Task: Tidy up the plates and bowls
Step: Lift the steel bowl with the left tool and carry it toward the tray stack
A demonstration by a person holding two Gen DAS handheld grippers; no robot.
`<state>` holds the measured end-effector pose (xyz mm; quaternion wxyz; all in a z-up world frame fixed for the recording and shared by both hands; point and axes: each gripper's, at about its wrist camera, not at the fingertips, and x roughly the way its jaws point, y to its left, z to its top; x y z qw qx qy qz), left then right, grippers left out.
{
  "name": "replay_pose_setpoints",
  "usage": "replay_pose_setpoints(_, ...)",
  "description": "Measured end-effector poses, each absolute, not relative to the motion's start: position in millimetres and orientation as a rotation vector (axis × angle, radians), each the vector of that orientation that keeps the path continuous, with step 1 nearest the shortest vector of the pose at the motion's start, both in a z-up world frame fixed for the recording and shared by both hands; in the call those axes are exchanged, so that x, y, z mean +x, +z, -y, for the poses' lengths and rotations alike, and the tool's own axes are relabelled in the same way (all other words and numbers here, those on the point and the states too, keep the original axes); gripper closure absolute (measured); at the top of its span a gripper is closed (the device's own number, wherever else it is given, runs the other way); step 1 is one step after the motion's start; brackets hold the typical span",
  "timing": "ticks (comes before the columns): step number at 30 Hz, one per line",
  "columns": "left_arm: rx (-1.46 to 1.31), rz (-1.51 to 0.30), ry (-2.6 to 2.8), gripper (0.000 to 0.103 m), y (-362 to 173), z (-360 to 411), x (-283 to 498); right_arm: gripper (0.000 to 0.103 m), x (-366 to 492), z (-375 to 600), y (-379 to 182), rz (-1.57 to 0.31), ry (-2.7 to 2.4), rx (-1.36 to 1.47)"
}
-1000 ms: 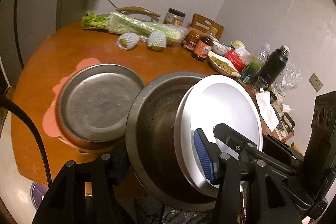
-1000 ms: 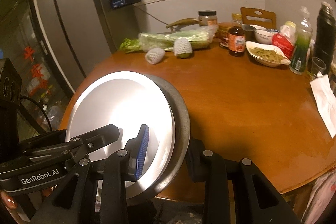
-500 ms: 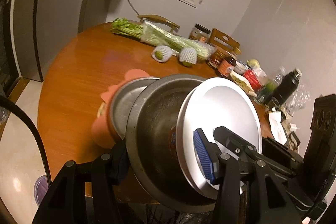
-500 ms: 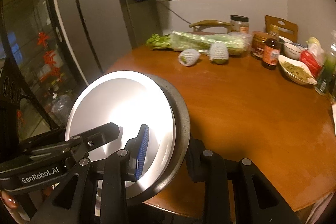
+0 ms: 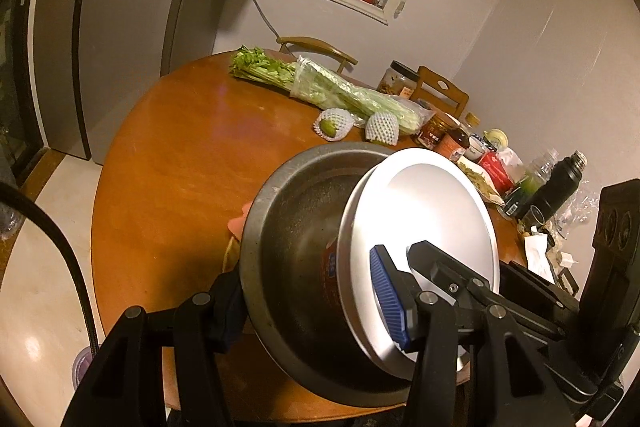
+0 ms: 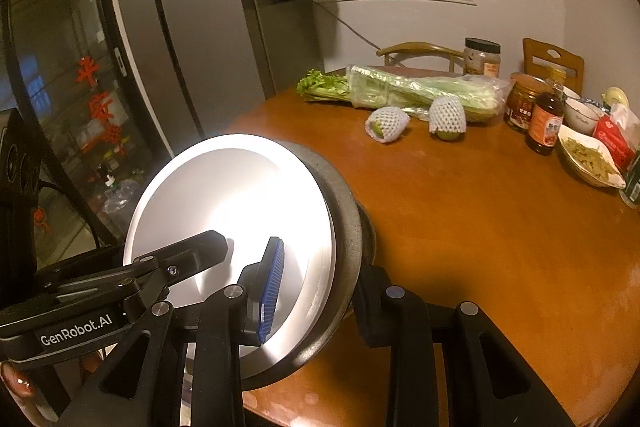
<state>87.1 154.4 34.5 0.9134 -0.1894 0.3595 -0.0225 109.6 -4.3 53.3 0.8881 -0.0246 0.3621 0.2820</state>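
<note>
Both grippers clamp the same tilted stack, left gripper (image 5: 312,301) and right gripper (image 6: 316,287) pinching white plate (image 5: 424,211) against metal pan (image 5: 296,239) above the round table (image 6: 480,227)

Pink mat (image 5: 239,220) mostly hidden behind grey bowl (image 5: 296,247), jar labels perhaps unreadable

Two hand-held grippers share the dishes: the left hand-held gripper (image 5: 312,311) and the right hand-held gripper (image 6: 320,287). Between them are one grey metal bowl (image 5: 296,251) and one white plate (image 5: 424,211). On the desk (image 6: 460,211) lie two net-wrapped fruits (image 6: 386,123), one bagged bunch of celery (image 6: 404,89), one dark sauce bottle (image 6: 544,123) and one black flask (image 5: 554,187) at its right edge.
</note>
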Motion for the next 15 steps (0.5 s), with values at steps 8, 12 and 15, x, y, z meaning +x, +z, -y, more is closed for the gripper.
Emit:
replay_pose_setpoints(8,-0.392,-0.757,-0.025,0.048,31.1,-163.7,98.5,0.07,122.6,-9.9,50.1,-0.763,0.594,-0.057)
replay_pose_setpoints(12,-0.387,-0.774,-0.021,0.048,29.0,-164.7,104.9,0.07,129.7,-11.9,45.9,-0.784,0.594,-0.056)
replay_pose_setpoints(15,-0.39,-0.78,-0.027,0.048,28.3,-164.6,111.0,0.07,133.5,-12.2,45.4,-0.79,0.589,-0.056)
